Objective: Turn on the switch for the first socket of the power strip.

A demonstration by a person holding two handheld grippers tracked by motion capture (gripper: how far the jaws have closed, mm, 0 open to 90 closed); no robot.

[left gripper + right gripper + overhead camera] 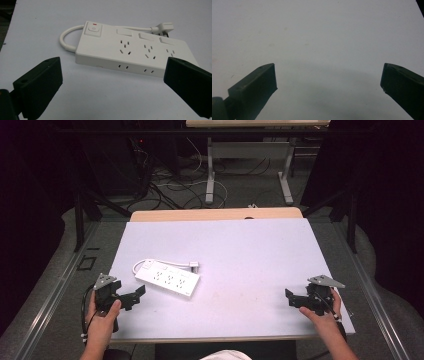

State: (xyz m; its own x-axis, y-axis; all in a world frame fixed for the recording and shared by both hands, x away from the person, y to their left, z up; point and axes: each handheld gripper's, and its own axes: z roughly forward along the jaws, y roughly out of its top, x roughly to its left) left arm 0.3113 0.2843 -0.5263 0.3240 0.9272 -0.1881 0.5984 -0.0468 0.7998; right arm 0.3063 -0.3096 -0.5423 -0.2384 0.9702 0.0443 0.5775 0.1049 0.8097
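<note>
At the near left edge: the left claw sits in the person's left hand, jaws spread wide and holding nothing, aimed at the power strip.
At the near right edge: the right claw sits in the right hand, jaws likewise spread and empty, over bare surface; it is well apart from the strip.
Just beyond the left claw: the white power strip lies flat on the surface, left of centre, near the claw but not touching it.
Strip details: a switch with a small red mark sits at one end, with rows of sockets along the top and side.
Cord: a short white cable loops out of the switch end and runs behind the strip to its plug, which lies on the surface.
In the way: nothing lies between the left claw and the strip.
Farther off: past the surface's far edge, a grey floor with tangled cables and the legs of another table.
</note>
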